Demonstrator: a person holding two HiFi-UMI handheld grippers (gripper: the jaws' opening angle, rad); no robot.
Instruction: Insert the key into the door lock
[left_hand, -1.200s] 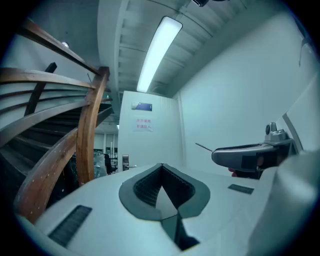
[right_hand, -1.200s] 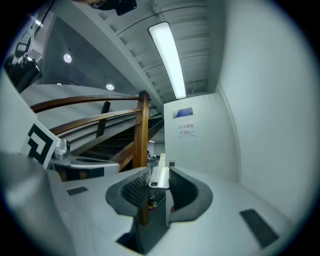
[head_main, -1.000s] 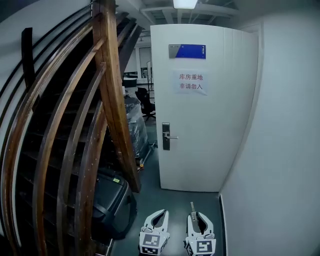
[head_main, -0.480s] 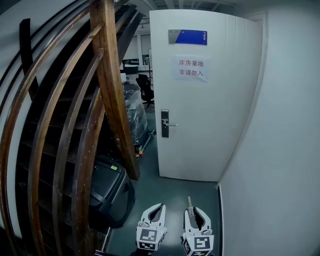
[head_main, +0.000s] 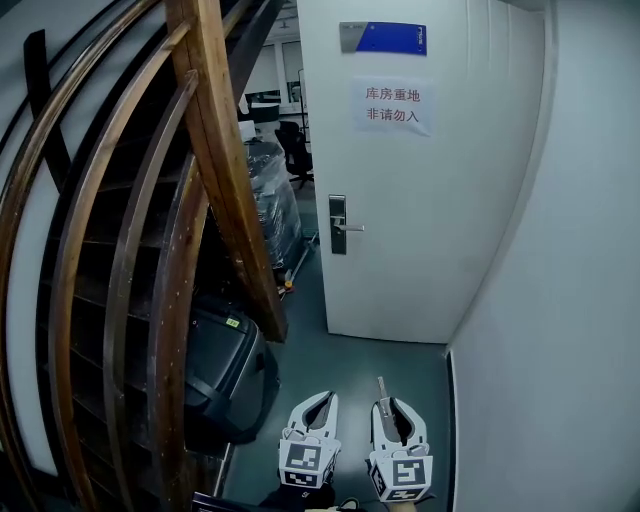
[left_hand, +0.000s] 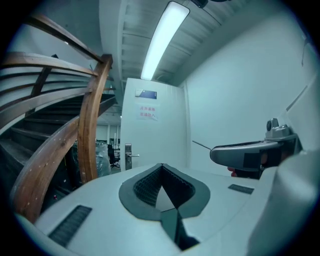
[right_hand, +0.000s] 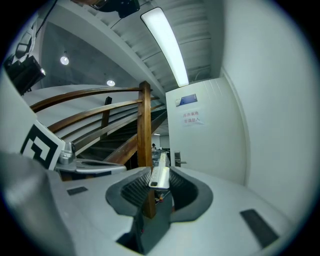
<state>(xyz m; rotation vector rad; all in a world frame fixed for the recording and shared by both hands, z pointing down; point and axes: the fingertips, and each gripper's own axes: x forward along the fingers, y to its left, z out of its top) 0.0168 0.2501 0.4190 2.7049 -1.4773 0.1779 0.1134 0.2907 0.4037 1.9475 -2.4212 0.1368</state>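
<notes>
In the head view, a white flat door (head_main: 430, 200) stands ahead. A silver rectangular lock plate (head_main: 338, 224) with a lever handle sits near the door's left edge at mid-height. A blue rectangular sign (head_main: 392, 38) is fixed near the door's top edge, with a white paper notice (head_main: 392, 105) below it. A curved brown wooden stair railing (head_main: 215, 170) fills the left side, and a black plastic case (head_main: 228, 372) rests on the grey floor (head_main: 350, 365) at its foot. Low in the view, the left gripper (head_main: 324, 398) and the right gripper (head_main: 395, 403) are side by side over the floor, well apart from the door. A thin silver metal key (head_main: 381, 386) pokes forward from the right gripper's tips.

In the left gripper view, the jaws meet at their tips with nothing between them. The door and lock plate lie far beyond them, under a long white ceiling lamp (left_hand: 162, 40). The right gripper reaches in from the right edge, the key's blade pointing towards the door.

In the right gripper view, the jaws are clamped on the key. Its pale flat head lies between the ribbed pads and its blade aims ahead, with the lock plate far off just right of its tip. The left gripper's black-and-white marker cube (right_hand: 42, 145) shows at the left.
</notes>
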